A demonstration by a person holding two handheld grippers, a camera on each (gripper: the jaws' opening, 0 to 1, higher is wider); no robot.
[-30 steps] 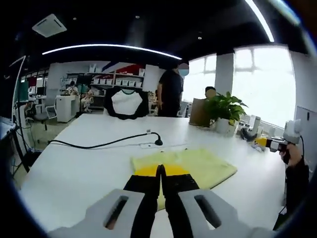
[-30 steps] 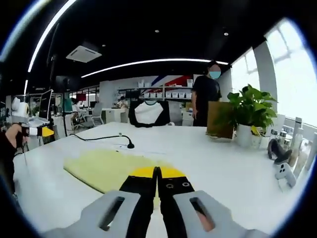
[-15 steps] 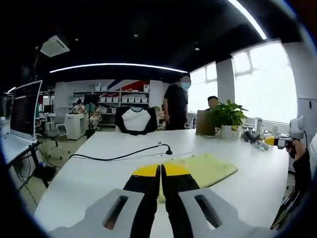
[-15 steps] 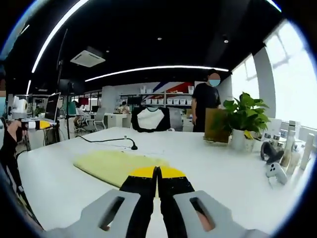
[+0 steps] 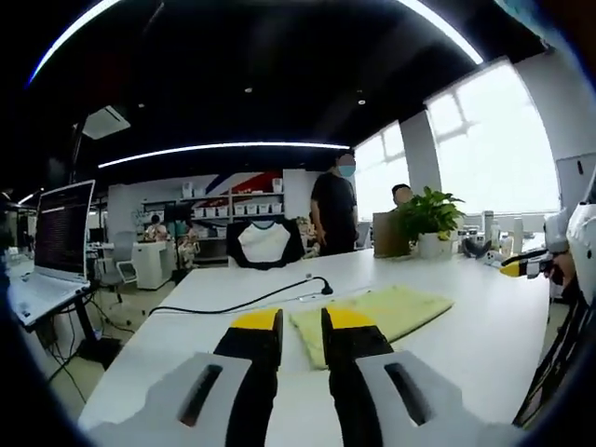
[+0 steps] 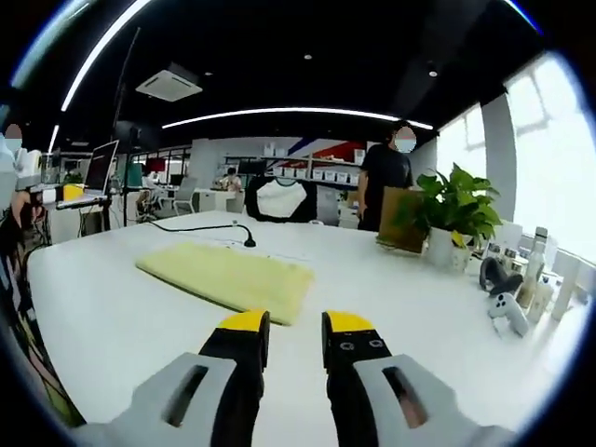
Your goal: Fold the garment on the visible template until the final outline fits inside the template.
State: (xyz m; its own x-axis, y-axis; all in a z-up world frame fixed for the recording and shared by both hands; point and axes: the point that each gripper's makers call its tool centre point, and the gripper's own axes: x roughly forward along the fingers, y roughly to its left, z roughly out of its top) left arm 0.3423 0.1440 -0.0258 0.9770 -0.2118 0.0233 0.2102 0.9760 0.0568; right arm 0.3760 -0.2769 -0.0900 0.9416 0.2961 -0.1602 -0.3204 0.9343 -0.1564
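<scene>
The fingers of the left gripper (image 5: 301, 326) and right gripper (image 6: 293, 331), clenched a second ago, are now released. The folded pale-yellow cloth garment (image 6: 228, 275) lies flat on the white worktop (image 6: 391, 298); folding appears finished, though no template outline can be made out.
</scene>
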